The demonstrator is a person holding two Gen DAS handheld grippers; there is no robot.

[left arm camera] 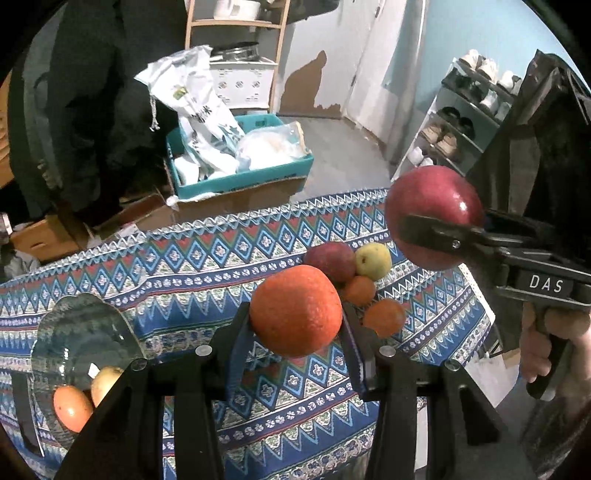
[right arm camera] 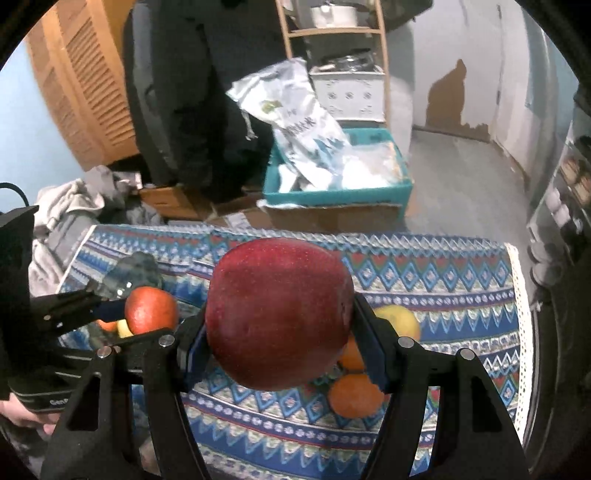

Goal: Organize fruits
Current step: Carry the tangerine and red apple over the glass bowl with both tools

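My left gripper [left arm camera: 295,321] is shut on an orange [left arm camera: 295,310], held above the patterned tablecloth [left arm camera: 184,266]. My right gripper [right arm camera: 280,347] is shut on a big red apple [right arm camera: 277,314], also lifted off the table; the same red apple [left arm camera: 432,203] shows at the right of the left wrist view. On the cloth lies a small heap: a red apple [left arm camera: 330,258], a yellow-green fruit [left arm camera: 373,260] and two oranges [left arm camera: 360,290]. A clear glass bowl [left arm camera: 74,332] at the left holds an orange fruit [left arm camera: 72,408] and a yellowish one [left arm camera: 105,380].
A teal box [left arm camera: 240,177] with white bags stands on the floor beyond the table's far edge. A shoe rack [left arm camera: 461,122] is at the right, a wooden shelf [left arm camera: 236,26] at the back. A person in dark clothes [right arm camera: 192,92] stands behind the table.
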